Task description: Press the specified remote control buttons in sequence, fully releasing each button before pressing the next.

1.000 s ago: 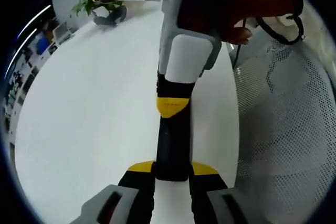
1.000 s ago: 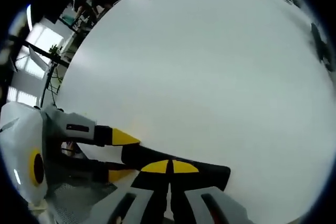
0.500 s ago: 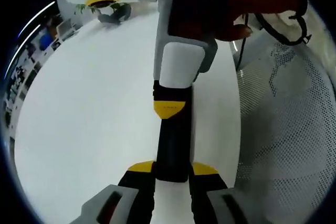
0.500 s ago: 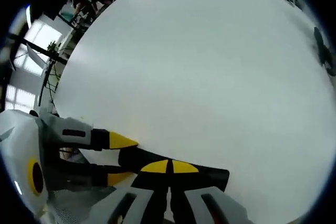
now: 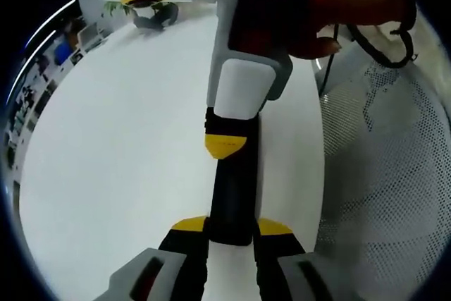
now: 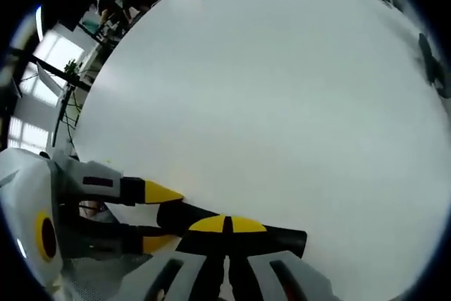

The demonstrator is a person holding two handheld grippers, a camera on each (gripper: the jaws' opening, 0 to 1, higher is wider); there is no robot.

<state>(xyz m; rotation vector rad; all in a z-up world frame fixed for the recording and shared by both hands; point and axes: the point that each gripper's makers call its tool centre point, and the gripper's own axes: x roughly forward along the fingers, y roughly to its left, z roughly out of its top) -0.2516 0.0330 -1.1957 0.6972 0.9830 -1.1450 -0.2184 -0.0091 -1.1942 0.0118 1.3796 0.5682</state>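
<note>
Your left gripper (image 5: 231,229) clamps its yellow-tipped jaws on the near end of the black remote (image 5: 231,192), which lies flat on the white table (image 5: 120,146). Your right gripper (image 6: 227,225) has its jaws closed together, their tips down on the remote's top face; in the left gripper view it comes in from above, your hand (image 5: 331,12) around it. A potted plant (image 5: 144,13) stands at the table's far edge, and white mesh (image 5: 384,174) hangs beside the table.
</note>
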